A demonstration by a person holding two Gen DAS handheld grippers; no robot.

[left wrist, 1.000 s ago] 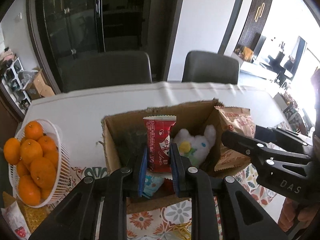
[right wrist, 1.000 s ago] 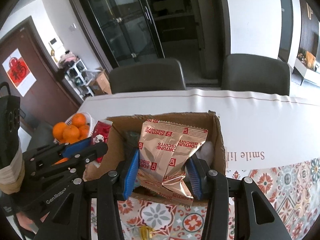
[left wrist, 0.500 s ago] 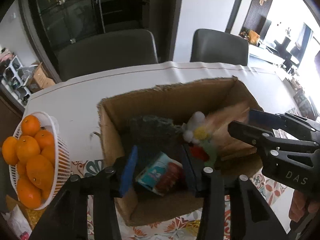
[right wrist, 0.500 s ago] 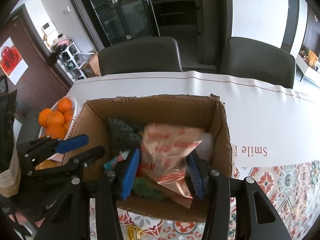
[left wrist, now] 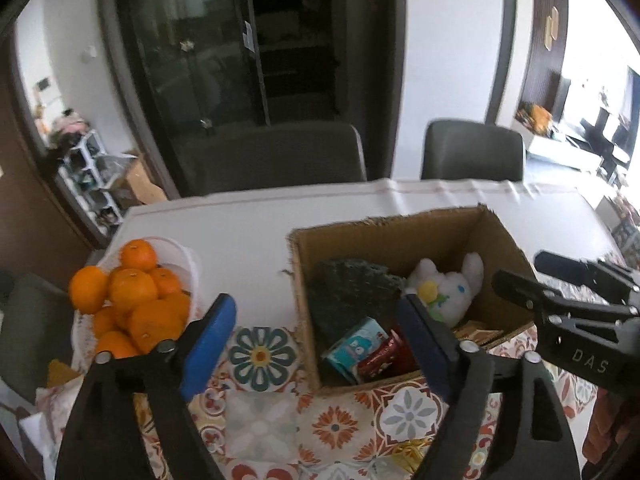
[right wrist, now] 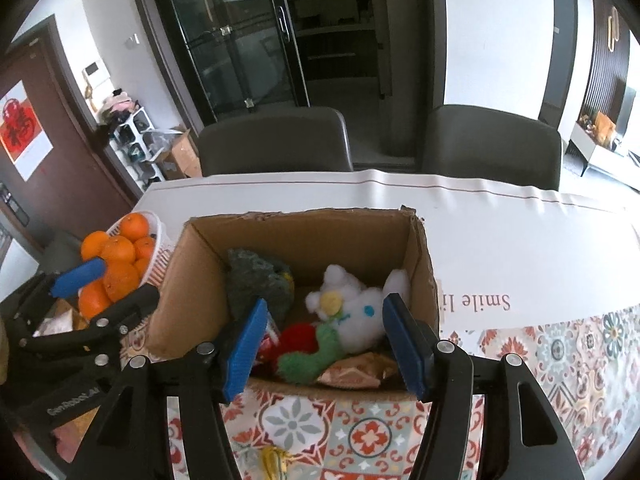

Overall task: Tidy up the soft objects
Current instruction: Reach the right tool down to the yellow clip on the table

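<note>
An open cardboard box (left wrist: 400,228) (right wrist: 300,216) holds a white plush (left wrist: 448,288) (right wrist: 360,312), a dark green scrub pad (left wrist: 348,292) (right wrist: 256,276), a teal packet (left wrist: 352,348), a red snack packet (left wrist: 380,358) and a gold biscuit bag (right wrist: 352,368). A green and red plush piece (right wrist: 308,360) lies by the white plush. My left gripper (left wrist: 314,304) (right wrist: 116,284) hangs over the box's left wall. Its jaws are opening with nothing between them. My right gripper (right wrist: 325,308) (left wrist: 520,268) is above the box's near side, its jaws also opening and empty.
A white basket (left wrist: 188,256) (right wrist: 154,228) of oranges stands left of the box. The box sits on a patterned tablecloth (left wrist: 332,424) with a white runner (right wrist: 520,240) behind it. Two dark chairs (right wrist: 276,140) stand at the table's far edge.
The left gripper let the red snack packet drop into the box, opened wide and drew back to the left. The right gripper released the gold biscuit bag, which now lies in the box.
</note>
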